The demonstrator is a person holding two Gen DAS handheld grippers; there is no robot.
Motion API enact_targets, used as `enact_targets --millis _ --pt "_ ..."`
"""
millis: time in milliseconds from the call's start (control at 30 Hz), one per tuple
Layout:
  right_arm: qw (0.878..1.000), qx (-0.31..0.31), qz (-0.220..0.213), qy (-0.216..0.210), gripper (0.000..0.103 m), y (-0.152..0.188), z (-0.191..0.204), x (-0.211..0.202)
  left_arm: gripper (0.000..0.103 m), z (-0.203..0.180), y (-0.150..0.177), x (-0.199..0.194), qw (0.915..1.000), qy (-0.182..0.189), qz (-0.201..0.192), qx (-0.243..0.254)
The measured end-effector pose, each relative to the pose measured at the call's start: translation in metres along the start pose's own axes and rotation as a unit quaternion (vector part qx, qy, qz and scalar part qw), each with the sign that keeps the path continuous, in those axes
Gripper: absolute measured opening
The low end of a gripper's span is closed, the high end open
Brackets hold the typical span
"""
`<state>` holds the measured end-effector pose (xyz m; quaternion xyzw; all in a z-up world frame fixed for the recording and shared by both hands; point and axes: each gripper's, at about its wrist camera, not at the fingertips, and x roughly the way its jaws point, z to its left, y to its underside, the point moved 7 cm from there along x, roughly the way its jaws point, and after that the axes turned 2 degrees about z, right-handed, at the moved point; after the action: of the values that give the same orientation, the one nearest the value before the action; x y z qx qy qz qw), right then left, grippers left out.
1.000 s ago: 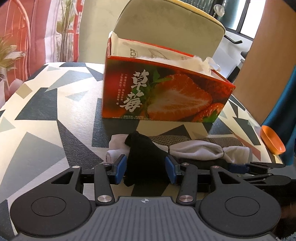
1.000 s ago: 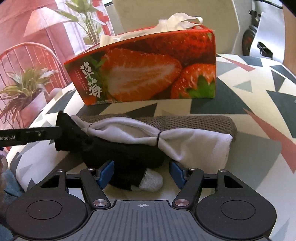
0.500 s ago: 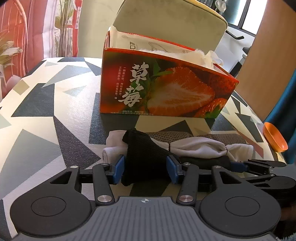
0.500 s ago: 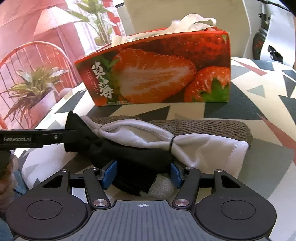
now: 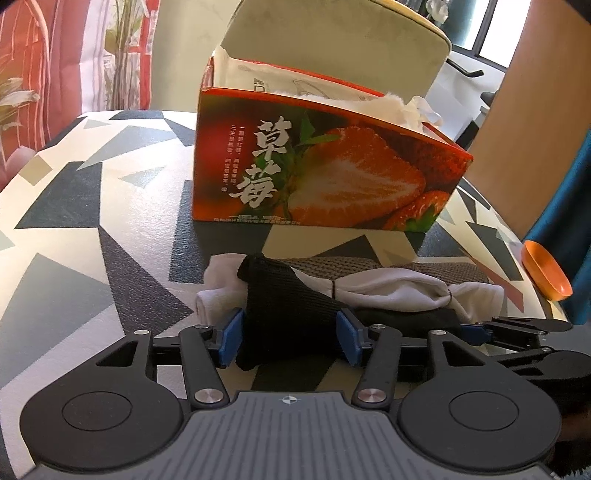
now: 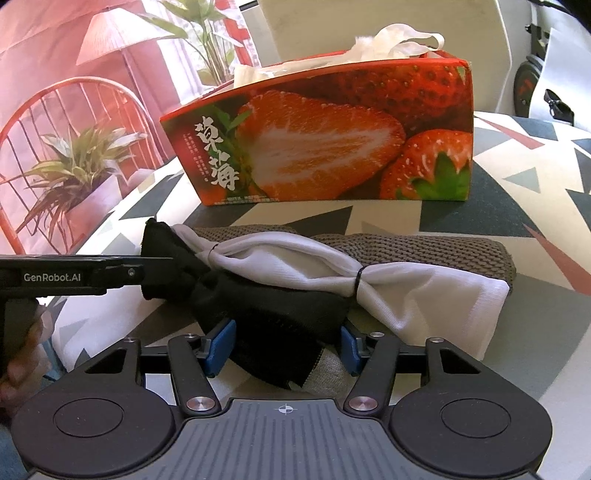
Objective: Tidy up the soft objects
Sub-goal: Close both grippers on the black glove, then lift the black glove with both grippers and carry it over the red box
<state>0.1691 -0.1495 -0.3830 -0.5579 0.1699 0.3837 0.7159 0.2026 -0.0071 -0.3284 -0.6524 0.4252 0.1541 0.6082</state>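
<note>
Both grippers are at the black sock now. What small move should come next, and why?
Probably lift the black sock a little, both grippers together. The left gripper holds one end and the right gripper the other, with cloth filling both jaws. It lies against the tied white cloth, so a small rise would free it before it goes toward the strawberry box.

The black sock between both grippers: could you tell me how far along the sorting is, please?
Done: white fabric already sits in the strawberry box. In hand: the left gripper and right gripper each straddle the black sock. Left: the banded white cloth and knitted cloth lie on the table.
</note>
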Motion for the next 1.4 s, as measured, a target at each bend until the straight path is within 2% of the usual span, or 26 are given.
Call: enact_targets --millis 233,433,533,600,733,800,833,1000,1100,1400 --pt "1.000 0.003 0.004 -0.002 0.043 0.002 -0.001 -0.002 0.043 -0.002 0.004 -0.003 0.9999 0.012 0.001 -0.004" --pt "1.000 -0.003 0.009 0.001 0.038 0.004 0.001 -0.006 0.035 -0.001 0.006 -0.007 0.9999 0.008 0.005 -0.007" --pt "1.000 -0.003 0.009 -0.002 0.031 0.006 0.001 -0.008 0.032 -0.002 0.008 -0.010 0.9999 0.006 0.007 -0.004" --pt "1.000 -0.002 0.009 -0.005 0.022 0.008 0.001 -0.010 0.032 -0.002 0.009 -0.011 1.0000 0.005 0.007 -0.004" --pt "1.000 -0.001 0.004 -0.009 0.015 0.008 0.003 -0.013 0.030 -0.004 0.010 -0.015 1.0000 0.003 0.005 0.001" --pt "1.000 -0.001 -0.002 -0.010 0.012 0.007 0.004 -0.016 0.025 -0.006 0.010 -0.018 1.0000 0.000 0.001 0.007" --pt "1.000 -0.002 -0.008 -0.011 0.011 0.006 0.005 -0.019 0.020 -0.007 0.010 -0.020 0.9999 -0.003 -0.002 0.011" --pt "0.999 -0.012 -0.043 -0.016 0.009 0.000 0.009 -0.034 0.018 -0.012 0.008 -0.031 0.9993 -0.005 -0.025 0.027" --pt "0.998 -0.019 -0.054 -0.015 0.009 -0.002 0.012 -0.040 0.009 -0.014 0.007 -0.034 0.9990 -0.006 -0.032 0.029" --pt "0.994 -0.031 -0.102 -0.018 0.008 -0.017 0.018 -0.062 0.009 -0.020 -0.005 -0.055 0.9961 -0.005 -0.079 0.038"
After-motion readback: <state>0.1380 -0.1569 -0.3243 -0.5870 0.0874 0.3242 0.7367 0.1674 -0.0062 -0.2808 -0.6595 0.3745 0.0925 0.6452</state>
